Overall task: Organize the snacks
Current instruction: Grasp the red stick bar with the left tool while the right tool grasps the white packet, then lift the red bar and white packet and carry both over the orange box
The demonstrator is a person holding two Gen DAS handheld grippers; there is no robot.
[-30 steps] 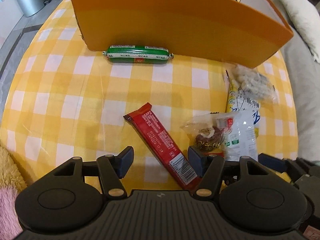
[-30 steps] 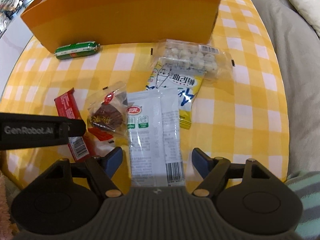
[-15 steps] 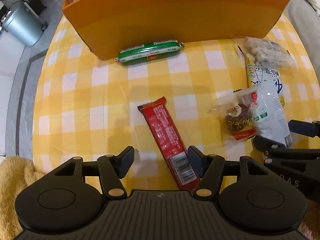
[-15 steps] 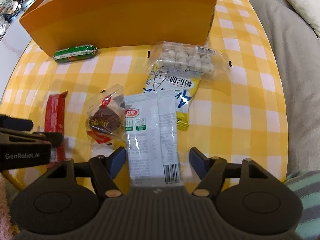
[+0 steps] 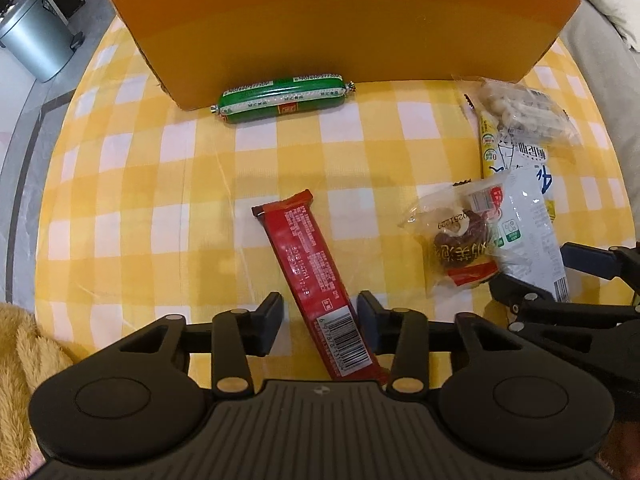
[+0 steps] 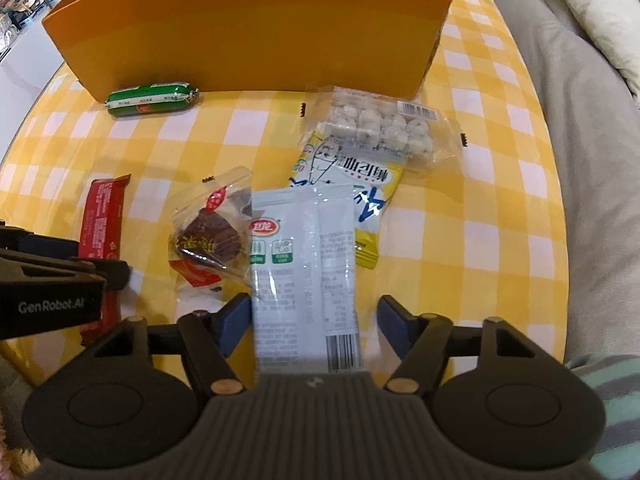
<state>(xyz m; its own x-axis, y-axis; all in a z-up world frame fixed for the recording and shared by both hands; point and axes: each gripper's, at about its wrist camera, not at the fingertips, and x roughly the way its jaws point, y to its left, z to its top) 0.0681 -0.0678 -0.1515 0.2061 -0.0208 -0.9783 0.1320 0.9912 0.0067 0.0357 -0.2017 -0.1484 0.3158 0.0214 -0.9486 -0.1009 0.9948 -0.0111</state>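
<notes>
Both grippers have edged forward over the checked tablecloth (image 5: 132, 184). Left gripper (image 5: 320, 314) straddles the red snack bar's (image 5: 310, 268) barcode end, jaws apart. Right gripper (image 6: 314, 318) brackets the white packet (image 6: 302, 276), jaws likewise apart. Green sausage (image 5: 282, 98) lies against the orange box (image 5: 344, 28).

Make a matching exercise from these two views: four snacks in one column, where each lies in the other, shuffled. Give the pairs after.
Things:
1. green sausage
2. red bar
3. white packet
4. clear bag of white balls

Places:
A. between the right gripper's open fingers
B. against the orange box's front wall
C. on the far end of the yellow packet
D. between the left gripper's open fingers

Pairs: 1-B, 2-D, 3-A, 4-C
</notes>
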